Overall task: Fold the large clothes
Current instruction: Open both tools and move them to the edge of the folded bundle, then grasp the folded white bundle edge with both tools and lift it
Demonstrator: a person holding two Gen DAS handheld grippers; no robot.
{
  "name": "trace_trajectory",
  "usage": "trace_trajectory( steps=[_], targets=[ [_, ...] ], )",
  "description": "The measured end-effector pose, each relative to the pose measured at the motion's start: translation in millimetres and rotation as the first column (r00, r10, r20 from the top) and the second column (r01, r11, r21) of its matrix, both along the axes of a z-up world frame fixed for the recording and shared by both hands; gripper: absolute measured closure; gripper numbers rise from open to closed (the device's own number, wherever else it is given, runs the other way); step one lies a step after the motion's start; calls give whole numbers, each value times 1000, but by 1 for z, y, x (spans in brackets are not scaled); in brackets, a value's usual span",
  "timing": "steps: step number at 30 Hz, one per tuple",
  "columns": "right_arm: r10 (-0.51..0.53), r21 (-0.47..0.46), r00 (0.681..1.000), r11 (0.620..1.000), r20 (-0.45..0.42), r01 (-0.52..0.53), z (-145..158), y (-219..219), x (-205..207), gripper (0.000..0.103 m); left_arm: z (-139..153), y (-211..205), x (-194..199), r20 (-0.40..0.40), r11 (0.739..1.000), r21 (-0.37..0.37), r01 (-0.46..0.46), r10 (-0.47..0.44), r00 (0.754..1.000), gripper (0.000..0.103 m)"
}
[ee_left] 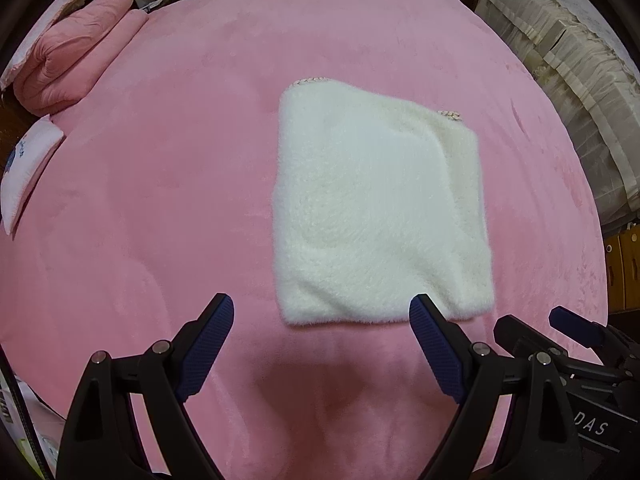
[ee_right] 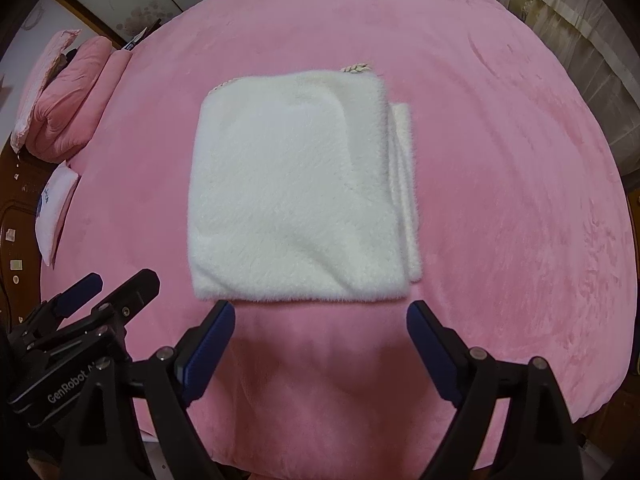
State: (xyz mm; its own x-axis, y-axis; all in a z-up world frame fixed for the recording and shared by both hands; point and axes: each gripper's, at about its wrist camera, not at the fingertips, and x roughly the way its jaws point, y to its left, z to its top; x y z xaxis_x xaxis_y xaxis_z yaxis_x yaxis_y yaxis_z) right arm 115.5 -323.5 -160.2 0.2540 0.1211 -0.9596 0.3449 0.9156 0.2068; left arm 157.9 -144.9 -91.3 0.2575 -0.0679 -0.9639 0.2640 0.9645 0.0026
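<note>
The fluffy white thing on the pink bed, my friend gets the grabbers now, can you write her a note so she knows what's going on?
Left gripper: open, holding nothing, just off the near edge of the white garment.
Right gripper: open, holding nothing, also just off that near edge.
Garment: folded into a rough square, lying flat on the pink bed cover; layered edges show along its right side, and braided trim peeks out at the far edge.
Done: the folding looks finished and both grippers are clear of it.
Left: maybe tidy the uneven right edge, otherwise nothing obvious.
</note>
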Motion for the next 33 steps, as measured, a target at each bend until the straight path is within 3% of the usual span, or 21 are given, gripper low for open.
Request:
trace_trajectory(
  steps=[12, 17, 21, 26, 31, 33],
  targets=[
    [5, 44, 999, 999, -39, -3, -35, -22, 31, 14, -35, -16, 30, -36, 1000, 17, 3, -3, 999, 15],
    [-1, 80, 1000, 997, -22, 3, -57, -48, 49, 14, -59, -13, 55, -95, 1000, 12, -20, 21, 995, 15],
    [-42, 180, 999, 983, -15, 44, -88, -76, 60, 14, -86, -10, 75, -148, 1000, 1, 0, 0, 989, 15],
    [-101, 294, 994, 950, -33, 106, -131, -111, 68, 14, -111, -1, 100, -165, 997, -68, 23, -34, 986, 15],
    [-120, 398, 993, 911, 6, 108, -161, -130, 76, 14, -139, 15, 122, -209, 981, -191, -28, -13, 978, 15],
    [-140, 443, 990, 889, 23, 116, -170, -134, 79, 14, -143, 20, 127, -192, 974, -221, -43, 0, 981, 14]
  ],
)
